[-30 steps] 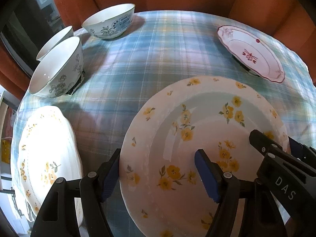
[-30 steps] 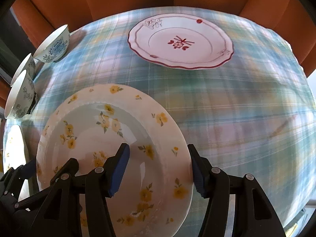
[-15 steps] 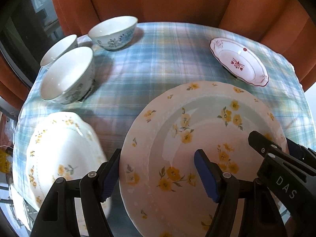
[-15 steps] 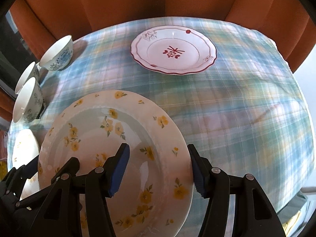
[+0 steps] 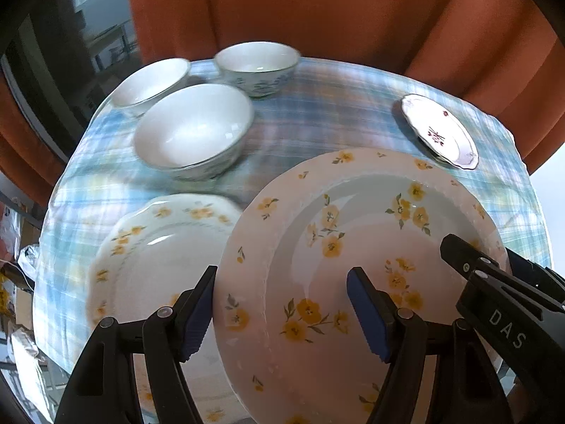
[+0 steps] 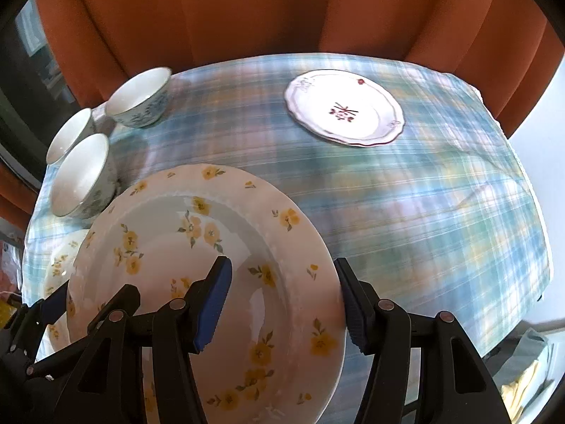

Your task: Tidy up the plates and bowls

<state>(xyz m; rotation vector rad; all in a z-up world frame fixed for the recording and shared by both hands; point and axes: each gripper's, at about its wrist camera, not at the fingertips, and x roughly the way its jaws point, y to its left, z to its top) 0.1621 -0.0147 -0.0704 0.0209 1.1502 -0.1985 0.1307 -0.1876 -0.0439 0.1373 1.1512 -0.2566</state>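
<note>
Both grippers are carrying one big yellow-flowered plate (image 5: 360,265) above the plaid tablecloth (image 6: 423,212). The left gripper (image 5: 282,311) is straddling the plate's left rim, one blue pad under the edge and the other over the well. The right gripper (image 6: 282,304) is doing the same on the right rim. Both sets of jaws are standing about half open around the rim; whether the pads are truly pinching or only cradling it, I cannot quite tell.

The plate is hanging tilted, clear of the cloth, partly over a scalloped yellow-flowered plate (image 5: 159,258) lying flat at the table's near left.

The risk I am seeing is a slip: glazed china on two edge grips, and if either hand is drifting apart from the other, the rim could slide out and drop onto the scalloped plate below. Setting it down off-centre could also chip the two rims together.

Room is tight on the left, where the large white bowl (image 5: 192,130) and two smaller bowls are crowding the far corner. The middle and right of the cloth are lying open, with only the red-patterned plate (image 6: 344,107) far off, and the near table edge is sitting close beneath the hands.
</note>
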